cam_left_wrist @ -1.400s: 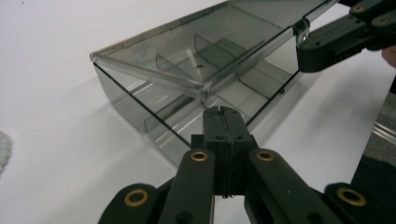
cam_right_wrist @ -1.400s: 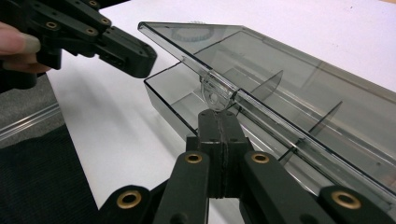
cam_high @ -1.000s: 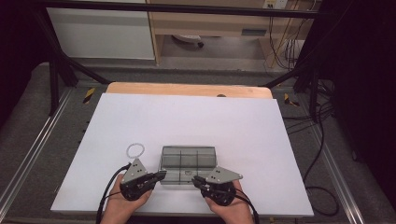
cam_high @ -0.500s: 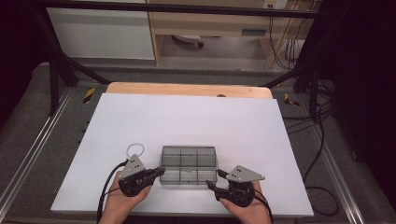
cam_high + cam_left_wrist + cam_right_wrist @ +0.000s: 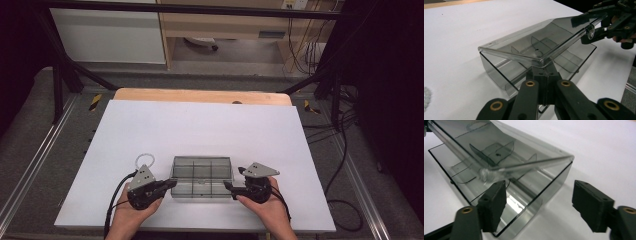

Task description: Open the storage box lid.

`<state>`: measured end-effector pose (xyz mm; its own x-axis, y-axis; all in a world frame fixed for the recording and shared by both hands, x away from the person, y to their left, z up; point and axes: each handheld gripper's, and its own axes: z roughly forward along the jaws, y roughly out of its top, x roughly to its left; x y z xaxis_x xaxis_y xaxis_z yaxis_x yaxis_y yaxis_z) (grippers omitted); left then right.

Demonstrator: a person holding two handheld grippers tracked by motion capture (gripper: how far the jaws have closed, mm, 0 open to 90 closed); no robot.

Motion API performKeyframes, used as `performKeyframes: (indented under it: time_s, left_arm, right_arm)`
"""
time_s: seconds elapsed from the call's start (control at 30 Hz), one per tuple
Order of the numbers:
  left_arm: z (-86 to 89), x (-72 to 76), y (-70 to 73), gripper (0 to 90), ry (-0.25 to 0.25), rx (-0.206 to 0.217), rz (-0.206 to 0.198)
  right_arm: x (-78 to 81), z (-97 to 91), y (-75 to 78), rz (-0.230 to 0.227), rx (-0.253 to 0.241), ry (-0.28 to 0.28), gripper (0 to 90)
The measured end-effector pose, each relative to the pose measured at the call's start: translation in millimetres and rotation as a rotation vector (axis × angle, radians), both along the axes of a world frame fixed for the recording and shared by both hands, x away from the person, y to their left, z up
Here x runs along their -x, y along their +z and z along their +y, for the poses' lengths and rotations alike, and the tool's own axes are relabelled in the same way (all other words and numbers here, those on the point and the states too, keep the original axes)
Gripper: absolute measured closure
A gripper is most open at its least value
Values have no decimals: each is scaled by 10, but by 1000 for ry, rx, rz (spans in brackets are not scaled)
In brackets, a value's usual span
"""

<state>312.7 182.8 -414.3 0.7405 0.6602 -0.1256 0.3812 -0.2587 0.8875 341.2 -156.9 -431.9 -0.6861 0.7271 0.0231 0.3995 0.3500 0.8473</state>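
Near the bench's (image 5: 200, 125) front edge sits the light, stiff, slick clear plastic box (image 5: 202, 177), left tongs (image 5: 172, 183) clenched on its thin end wall, right tongs (image 5: 227, 186) just opening, released beside it.

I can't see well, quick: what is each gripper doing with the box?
Left gripper: shut on the clear plastic box.
Right gripper: open, jaws just been opening, box corner between them unpressed.

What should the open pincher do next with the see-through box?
Probably ease the right gripper forward and close on the clear compartment box's near corner. Its jaws have just been opening and press on nothing, with the corner between them. The left gripper is shut on the box's other end, lid slightly raised.
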Motion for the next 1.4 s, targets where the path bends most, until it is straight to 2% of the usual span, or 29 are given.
performKeyframes:
  time_s: [0.23, 0.53, 0.83, 1.0, 1.2, 1.4]
  left_arm:
    - [-6, -5, 6, 899, -1, 1, 0]
    - [7, -16, 17, 900, -2, 16, 0]
    - [33, -28, 16, 899, 11, 18, 2]
    - [46, -26, 12, 899, 12, 20, 3]
    - [100, -16, 0, 899, 26, -4, -4]
    - [178, -94, -11, 899, 49, -40, -12]
  right_arm:
    - [-114, 3, 34, -44, -7, 15, 351]
    - [-184, 10, 93, -61, -3, 19, 354]
    - [-221, 44, 103, -77, 8, 51, 374]
    - [-226, 43, 125, -88, -12, 43, 393]
    - [-233, 78, 145, -102, -7, 65, 420]
    - [-262, 90, 151, -108, -9, 76, 449]
